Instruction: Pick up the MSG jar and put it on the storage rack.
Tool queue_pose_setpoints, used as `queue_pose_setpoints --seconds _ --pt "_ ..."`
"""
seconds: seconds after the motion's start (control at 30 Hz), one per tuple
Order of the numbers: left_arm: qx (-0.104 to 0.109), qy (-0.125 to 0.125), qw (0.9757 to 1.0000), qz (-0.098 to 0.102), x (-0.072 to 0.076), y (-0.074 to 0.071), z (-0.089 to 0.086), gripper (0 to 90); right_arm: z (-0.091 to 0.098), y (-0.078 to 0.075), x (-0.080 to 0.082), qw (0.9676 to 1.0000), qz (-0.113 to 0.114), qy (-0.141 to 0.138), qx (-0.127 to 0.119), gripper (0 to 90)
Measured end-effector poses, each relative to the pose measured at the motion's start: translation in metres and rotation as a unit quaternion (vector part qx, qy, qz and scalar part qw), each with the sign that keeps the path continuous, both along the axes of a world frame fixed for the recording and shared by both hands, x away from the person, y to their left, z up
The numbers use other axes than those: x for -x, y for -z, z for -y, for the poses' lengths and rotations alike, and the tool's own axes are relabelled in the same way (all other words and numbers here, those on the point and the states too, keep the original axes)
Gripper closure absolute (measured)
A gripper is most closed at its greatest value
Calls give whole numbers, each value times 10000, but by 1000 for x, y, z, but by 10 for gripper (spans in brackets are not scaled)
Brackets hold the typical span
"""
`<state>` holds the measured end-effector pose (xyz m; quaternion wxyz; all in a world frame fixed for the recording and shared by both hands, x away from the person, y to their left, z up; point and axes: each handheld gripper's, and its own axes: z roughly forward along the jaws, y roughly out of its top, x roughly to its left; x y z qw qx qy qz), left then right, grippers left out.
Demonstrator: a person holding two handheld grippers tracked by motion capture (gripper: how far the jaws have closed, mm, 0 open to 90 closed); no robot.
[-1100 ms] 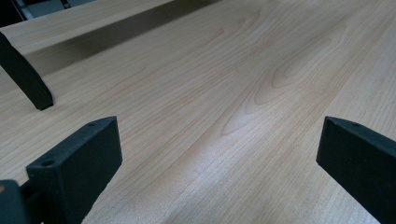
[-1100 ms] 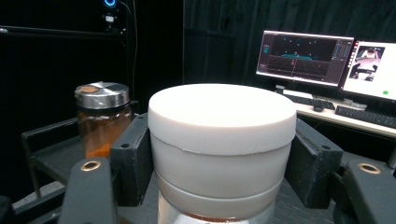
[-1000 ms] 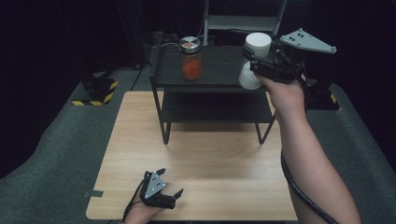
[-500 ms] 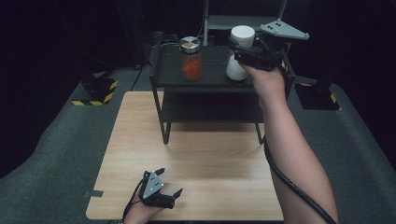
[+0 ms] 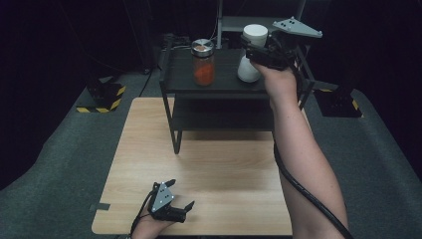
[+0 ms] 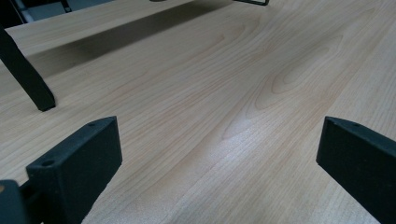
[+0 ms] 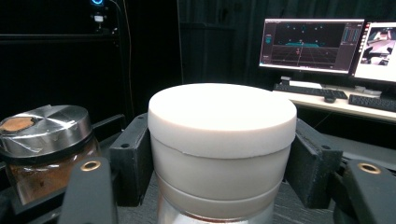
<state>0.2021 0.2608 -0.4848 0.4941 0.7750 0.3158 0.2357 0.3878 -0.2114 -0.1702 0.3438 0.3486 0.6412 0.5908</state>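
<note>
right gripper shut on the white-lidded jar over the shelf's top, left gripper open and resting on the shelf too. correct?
Not quite. The left gripper is open but down on the wooden table, as the high view shows. The right gripper does clamp the white-lidded jar over the shelf.

White jar [image 7: 222, 140] with white lid, orange-red spice jar [image 5: 203, 62] with shiny silver lid, black shelf [image 5: 174, 82], light wood table [image 5: 219, 164], black jaws, yellow-black striped block [image 5: 102, 97].

**Black grippers, grey plates, bare arms**

The right hand-held gripper [image 5: 251, 50], upper right of the frame, is black with a grey three-cornered plate and a thick black cable. The left hand-held gripper [image 5: 180, 198], bottom centre, matches it. Brass-ringed screw holes mark the blocky matte jaws. No sleeves on either forearm.
</note>
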Motion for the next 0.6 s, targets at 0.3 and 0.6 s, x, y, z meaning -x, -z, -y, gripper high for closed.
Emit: queue_pose_setpoints --seconds 0.3,0.6 --pt "-8 3 10000 -8 0 0 0 4 0 2 0 10000 5 -10 -6 338" --pt "-15 3 10000 -1 0 0 1 4 0 3 1 10000 30 -21 15 336"
